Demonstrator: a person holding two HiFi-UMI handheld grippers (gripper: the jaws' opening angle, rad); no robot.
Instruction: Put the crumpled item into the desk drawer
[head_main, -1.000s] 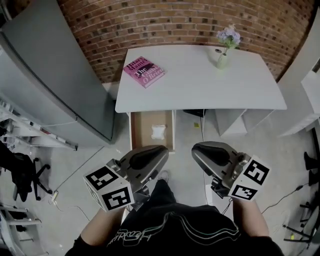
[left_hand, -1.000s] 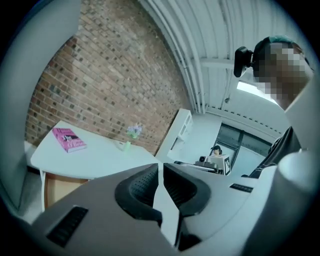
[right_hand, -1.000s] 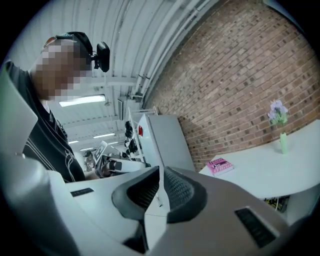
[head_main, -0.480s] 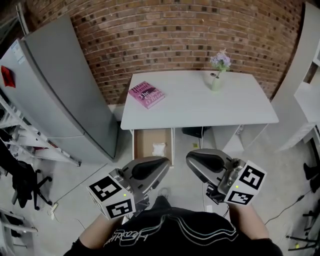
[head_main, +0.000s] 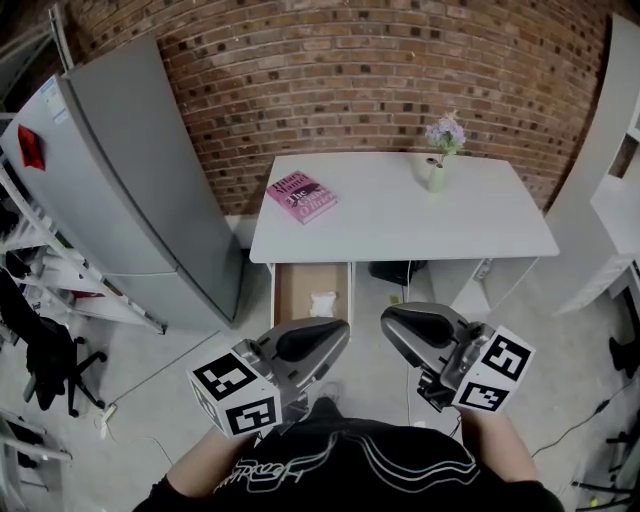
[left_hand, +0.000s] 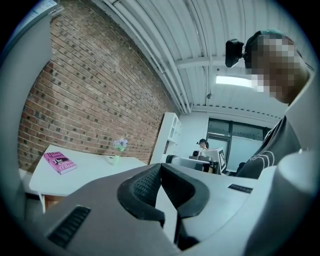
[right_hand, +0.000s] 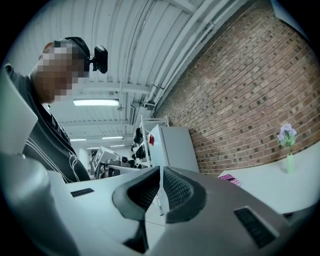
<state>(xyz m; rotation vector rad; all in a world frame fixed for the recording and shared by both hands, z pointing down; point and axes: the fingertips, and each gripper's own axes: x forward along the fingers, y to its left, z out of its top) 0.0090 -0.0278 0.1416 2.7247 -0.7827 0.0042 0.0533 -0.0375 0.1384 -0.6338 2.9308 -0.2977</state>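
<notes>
1. Both claws were empty and held low in front of the person, well short of the worktop (head_main: 420, 215). The left claw (head_main: 325, 338) had just finished closing, and its pads met with nothing between them. The right claw (head_main: 400, 325) was likewise pressed shut on nothing.
2. The crumpled item (head_main: 322, 299) lay inside the open drawer (head_main: 287, 290), under the left end of the worktop and toward the drawer's right side. It looked like a wad of white paper, though it was too small in the head view to be sure.
3. Over the last second the person had drawn back. The worktop sat further off in the head view, and more of the brick wall and the grey fridge (head_main: 130, 170) had come into sight. The item had kept its place in the drawer. The pink book (head_main: 302, 196) and the flower vase (head_main: 437, 175) had not stirred on top.
4. To my eye this meant the placing itself was done: the item was released and at rest, with neither claw near it.
5. The drawer stood pulled out. If shutting it were wanted, a claw would need to come forward again and push its front squarely, so the drawer would not skew on its runners.
</notes>
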